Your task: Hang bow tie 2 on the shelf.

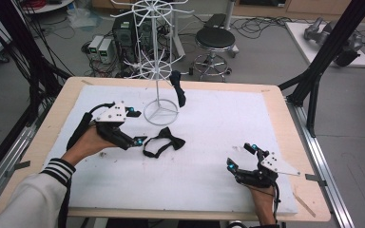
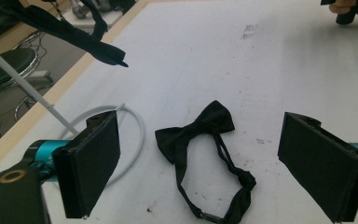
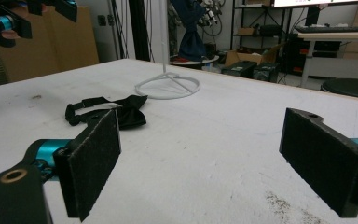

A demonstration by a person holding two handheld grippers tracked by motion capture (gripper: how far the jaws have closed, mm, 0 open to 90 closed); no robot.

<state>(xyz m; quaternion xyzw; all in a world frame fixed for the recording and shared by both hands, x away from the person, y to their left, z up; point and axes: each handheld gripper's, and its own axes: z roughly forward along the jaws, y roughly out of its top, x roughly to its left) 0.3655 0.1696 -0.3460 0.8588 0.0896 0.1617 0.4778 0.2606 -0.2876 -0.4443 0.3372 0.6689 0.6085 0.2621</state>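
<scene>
Bowtie (image 1: 164,142) flat on worktop (image 1: 209,142), just right of left tongs (image 1: 135,127); both tongs wide open, empty; right tongs (image 1: 240,156) farther.

A black bow tie (image 1: 164,141) lies flat on the white surface (image 1: 209,142), its strap looped toward the left claw (image 1: 135,127), which hovers just beside it with jaws spread. Just beyond the bow tie stands a white wire display stand (image 1: 160,111), a second dark tie (image 1: 177,88) hanging from it. The right claw (image 1: 240,156), jaws apart, sits well apart from the bow tie.
</scene>
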